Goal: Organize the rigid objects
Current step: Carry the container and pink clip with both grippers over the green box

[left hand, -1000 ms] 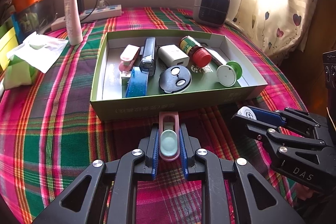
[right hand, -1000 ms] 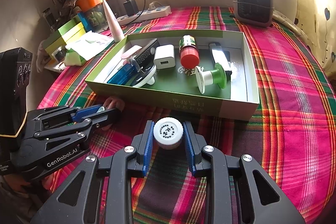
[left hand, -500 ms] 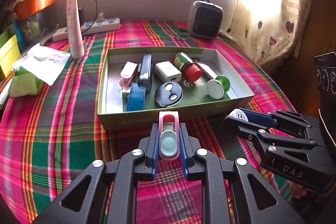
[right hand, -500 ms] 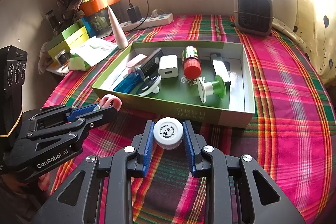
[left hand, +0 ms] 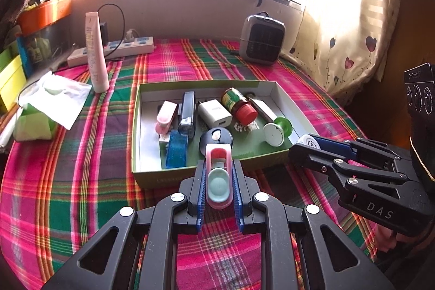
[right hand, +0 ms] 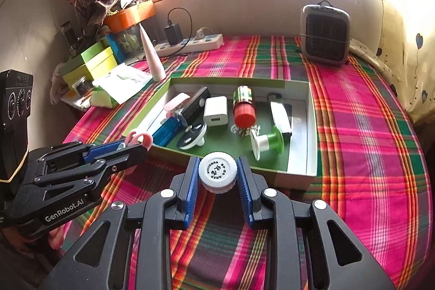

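My left gripper (left hand: pixel 218 178) is shut on a pink clip with a mint pad (left hand: pixel 218 175), held above the plaid cloth just before the near wall of the green box (left hand: pixel 163 178). My right gripper (right hand: pixel 217 173) is shut on a white round-capped bottle (right hand: pixel 217 170), also held before the box's near wall (right hand: pixel 293 175). The box holds a pink stapler (left hand: pixel 165 116), a dark stapler (left hand: pixel 187 110), a blue block (left hand: pixel 176 151), a white charger (left hand: pixel 214 113), a red-capped jar (left hand: pixel 239 105), a black disc (left hand: pixel 216 139) and a green-and-white spool (left hand: pixel 277 131).
A grey heater (left hand: pixel 262 40) stands at the back right. A white tube (left hand: pixel 95 48), a power strip (left hand: pixel 114 50) and a green tissue pack (left hand: pixel 40 108) lie at the left. Coloured boxes (right hand: pixel 92 61) crowd the far left. The table edge falls off at the right.
Both grippers have risen and drawn back a little from the box with their objects still held. The box's contents have not moved.
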Demonstrator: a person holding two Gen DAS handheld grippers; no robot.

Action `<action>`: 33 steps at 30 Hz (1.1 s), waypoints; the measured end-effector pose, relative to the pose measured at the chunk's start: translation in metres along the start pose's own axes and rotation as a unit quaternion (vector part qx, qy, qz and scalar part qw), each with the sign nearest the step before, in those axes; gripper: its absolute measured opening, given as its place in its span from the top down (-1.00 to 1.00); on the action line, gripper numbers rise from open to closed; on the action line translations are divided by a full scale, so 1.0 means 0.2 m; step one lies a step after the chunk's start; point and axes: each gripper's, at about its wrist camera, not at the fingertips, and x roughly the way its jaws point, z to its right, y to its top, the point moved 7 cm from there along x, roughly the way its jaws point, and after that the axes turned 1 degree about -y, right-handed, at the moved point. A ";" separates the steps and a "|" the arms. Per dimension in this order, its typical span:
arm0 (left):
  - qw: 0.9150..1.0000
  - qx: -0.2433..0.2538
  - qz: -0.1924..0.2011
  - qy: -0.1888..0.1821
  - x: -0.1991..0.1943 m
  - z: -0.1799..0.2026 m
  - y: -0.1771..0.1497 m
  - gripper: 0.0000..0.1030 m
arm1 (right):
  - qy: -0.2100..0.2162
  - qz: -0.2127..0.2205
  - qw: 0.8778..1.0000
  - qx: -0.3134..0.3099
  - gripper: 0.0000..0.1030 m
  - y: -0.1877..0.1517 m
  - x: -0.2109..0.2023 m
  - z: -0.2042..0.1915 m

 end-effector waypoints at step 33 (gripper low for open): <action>1.000 -0.002 -0.031 -0.002 0.26 -0.06 0.11 0.67 | 0.013 -0.039 0.999 -0.001 0.44 0.13 0.35 0.07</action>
